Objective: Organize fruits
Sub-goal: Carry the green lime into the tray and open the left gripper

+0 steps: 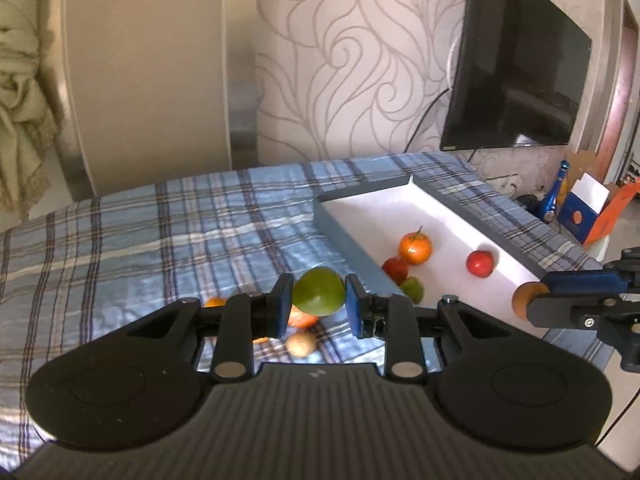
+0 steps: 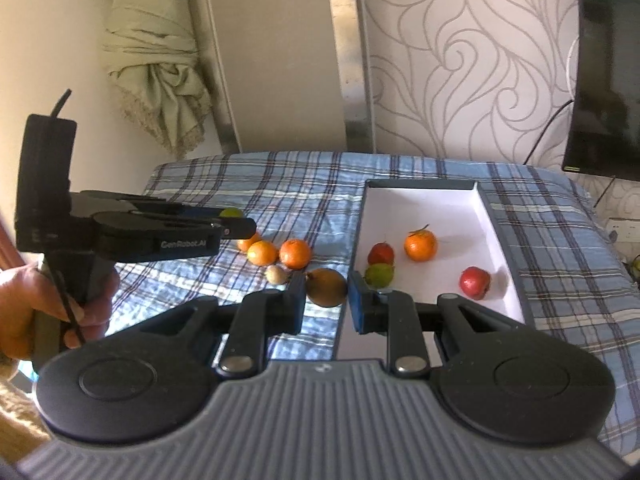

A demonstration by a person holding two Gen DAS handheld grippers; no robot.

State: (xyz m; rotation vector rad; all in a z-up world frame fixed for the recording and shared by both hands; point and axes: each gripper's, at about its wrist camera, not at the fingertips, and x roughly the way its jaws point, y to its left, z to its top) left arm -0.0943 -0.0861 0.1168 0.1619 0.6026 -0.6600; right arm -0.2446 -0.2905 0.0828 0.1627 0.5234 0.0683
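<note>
Left wrist view: left gripper clamping a green fruit between both blue pads, holding it above the checked cloth. Below it, lying on the cloth, some orange fruits and a small pale fruit (partly hidden by the fingers). Further right, standing open, a white tray keeping an orange with a stem, two red fruits and a green one.

Right wrist view: right gripper squeezing a brown fruit, carrying it just beside the tray's near left corner. Showing at the left, a hand gripping the other tool's handle.
</note>
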